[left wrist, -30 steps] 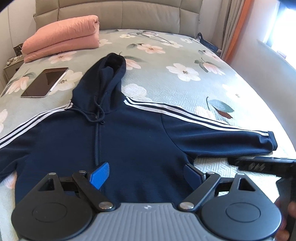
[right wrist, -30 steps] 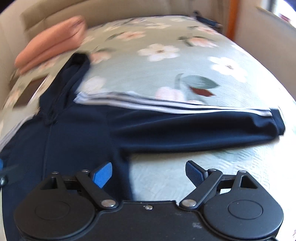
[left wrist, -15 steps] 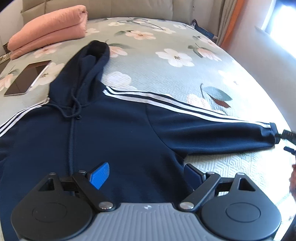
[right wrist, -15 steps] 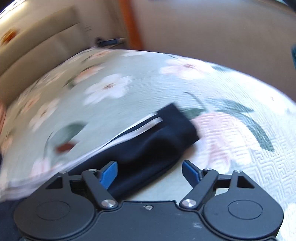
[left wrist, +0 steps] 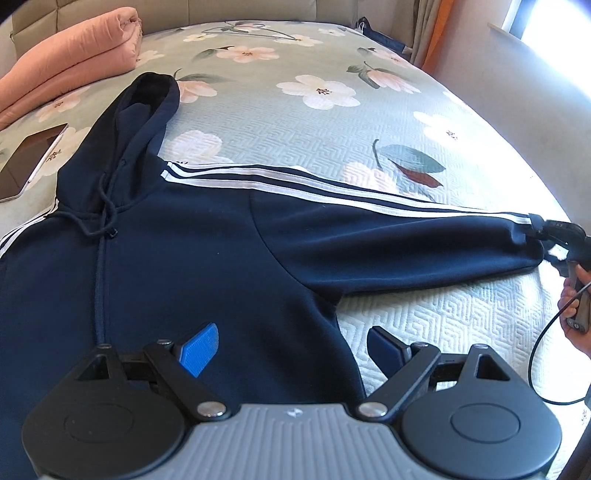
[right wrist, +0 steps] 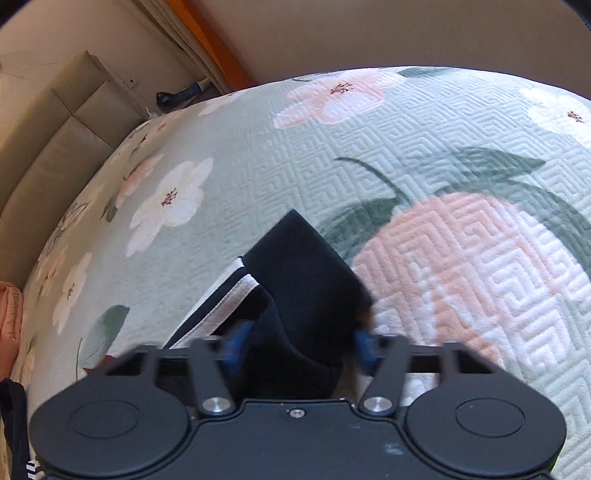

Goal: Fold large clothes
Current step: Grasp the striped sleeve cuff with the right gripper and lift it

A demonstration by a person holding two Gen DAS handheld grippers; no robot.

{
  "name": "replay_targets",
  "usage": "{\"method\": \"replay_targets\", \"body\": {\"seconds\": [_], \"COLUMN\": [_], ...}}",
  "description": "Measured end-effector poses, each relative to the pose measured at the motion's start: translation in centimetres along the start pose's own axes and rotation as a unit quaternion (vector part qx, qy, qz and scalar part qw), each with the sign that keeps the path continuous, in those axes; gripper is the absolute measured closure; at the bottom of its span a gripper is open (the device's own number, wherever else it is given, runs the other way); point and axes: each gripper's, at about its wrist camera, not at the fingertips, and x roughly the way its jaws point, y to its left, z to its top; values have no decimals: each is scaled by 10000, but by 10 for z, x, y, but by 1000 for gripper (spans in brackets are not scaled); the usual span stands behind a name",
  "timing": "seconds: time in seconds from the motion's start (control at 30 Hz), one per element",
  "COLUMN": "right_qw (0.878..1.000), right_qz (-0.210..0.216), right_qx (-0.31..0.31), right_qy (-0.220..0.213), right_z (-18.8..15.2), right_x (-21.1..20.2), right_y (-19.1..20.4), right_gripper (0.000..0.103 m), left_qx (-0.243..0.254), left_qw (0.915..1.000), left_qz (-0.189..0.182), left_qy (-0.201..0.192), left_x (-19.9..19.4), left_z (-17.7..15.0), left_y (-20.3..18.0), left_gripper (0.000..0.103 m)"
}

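A navy hoodie (left wrist: 177,258) with white shoulder stripes lies face up on the bed, hood pointing away, its right sleeve (left wrist: 406,240) stretched out to the right. My left gripper (left wrist: 291,349) is open and empty, hovering over the hoodie's lower right side. My right gripper (right wrist: 299,339) has the sleeve cuff (right wrist: 306,266) between its fingers, with the blue pads (right wrist: 236,341) against the fabric. It also shows in the left wrist view (left wrist: 554,236) at the sleeve's end.
The bed has a green floral quilt (left wrist: 332,122). A folded pink blanket (left wrist: 70,62) lies at the far left by the headboard. A tablet (left wrist: 29,162) lies left of the hood. A wall and curtain (left wrist: 436,33) stand to the right.
My right gripper swung right to the sleeve end and closed in around the cuff. My left gripper shifted right along the hoodie's lower body, still open.
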Motion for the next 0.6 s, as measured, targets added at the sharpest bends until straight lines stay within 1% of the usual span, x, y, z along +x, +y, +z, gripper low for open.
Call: {"method": "replay_targets", "body": {"seconds": [0.03,0.07,0.2,0.33,0.4,0.43,0.53,0.6], "right_qw": [10000,9999,9987,9959,9942,9936,9925,9894], "right_qz": [32,113,158,184,165,189,366,549], "right_qx": [12,14,-319,-651,-797,-839,-862,-1031], "right_qy": [-13,-47,-365,-597,-701,-727,-791,-866], "right_z": [1,1,-3,-9,-14,-15,-26,-39], "right_x": [0,-3,-32,-58,-70,-73,-90,-108], "right_y": [0,1,21,47,61,68,92,118], "right_gripper": [77,82,83,83,83,83,83,83], "left_qx": [-4,-7,-46,-236,-274,-277,-327,-401], "left_qw": [10000,10000,9999,9996,9995,9994,9990,9986], "left_qz": [7,26,141,106,115,140,212,239], "left_qy": [-1,-11,-85,-106,-107,-129,-216,-244], "left_x": [0,-2,-9,-16,-22,-26,-39,-46], "left_z": [-1,-2,-10,-19,-24,-26,-31,-34], "left_y": [2,5,20,43,54,61,81,93], "left_gripper": [13,13,13,14,21,21,21,21]}}
